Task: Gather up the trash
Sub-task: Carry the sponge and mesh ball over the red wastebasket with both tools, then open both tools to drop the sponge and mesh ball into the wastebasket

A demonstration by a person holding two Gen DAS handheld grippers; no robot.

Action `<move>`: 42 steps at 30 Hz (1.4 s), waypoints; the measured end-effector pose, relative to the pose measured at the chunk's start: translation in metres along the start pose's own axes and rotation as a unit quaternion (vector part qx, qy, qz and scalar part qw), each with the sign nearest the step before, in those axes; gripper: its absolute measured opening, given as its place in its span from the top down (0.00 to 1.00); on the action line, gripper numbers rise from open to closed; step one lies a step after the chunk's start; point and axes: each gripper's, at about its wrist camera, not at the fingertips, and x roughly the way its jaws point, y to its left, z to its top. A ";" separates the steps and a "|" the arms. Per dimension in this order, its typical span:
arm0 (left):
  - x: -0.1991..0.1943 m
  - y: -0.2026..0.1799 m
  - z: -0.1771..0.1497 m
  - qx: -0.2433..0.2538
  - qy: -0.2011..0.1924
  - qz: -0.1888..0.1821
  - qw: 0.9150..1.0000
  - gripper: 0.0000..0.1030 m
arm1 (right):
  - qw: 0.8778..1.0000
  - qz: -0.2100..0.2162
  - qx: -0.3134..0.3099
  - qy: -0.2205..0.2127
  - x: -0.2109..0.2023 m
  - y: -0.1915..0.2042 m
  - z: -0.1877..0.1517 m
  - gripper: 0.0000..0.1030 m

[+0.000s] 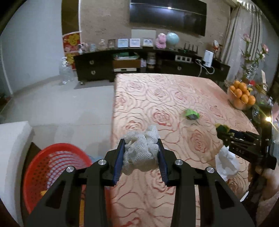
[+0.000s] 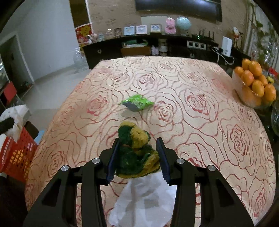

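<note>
Left wrist: left tongs (image 1: 141, 148) clamp crumpled mesh (image 1: 140, 150); right tongs (image 2: 137, 152) clamp sponge (image 2: 136, 150), apparently pointing tableward

1. Dim, warm indoor light; a ceiling lamp glints off the television (image 1: 168, 16).
2. Starburst glare flares at the left view's right edge.
3. Fisheye bends edges, corners black.
4. Slight softness throughout.

A green-and-yellow scrubber (image 2: 136, 150) is clamped in the right gripper (image 2: 137, 155).
A green wrapper (image 2: 137, 103) is seen beyond on the rose-patterned table (image 2: 209, 122).
</note>
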 end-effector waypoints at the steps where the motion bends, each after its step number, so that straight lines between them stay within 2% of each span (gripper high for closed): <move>1: -0.003 0.004 0.000 -0.005 -0.001 0.001 1.000 0.67 | 1.000 0.001 -0.003 -0.001 -0.001 0.004 0.001 0.60; 10: -0.031 0.044 -0.007 -0.033 -0.020 0.023 0.999 0.67 | 0.999 0.029 -0.032 -0.017 -0.019 0.050 0.011 0.60; 27: -0.061 0.134 -0.035 -0.109 -0.018 0.081 0.991 0.67 | 0.989 0.101 -0.108 -0.005 -0.022 0.151 0.024 0.60; 42: -0.061 0.168 -0.058 -0.141 -0.006 0.085 0.986 0.67 | 0.973 0.159 -0.164 0.007 -0.021 0.234 0.026 0.60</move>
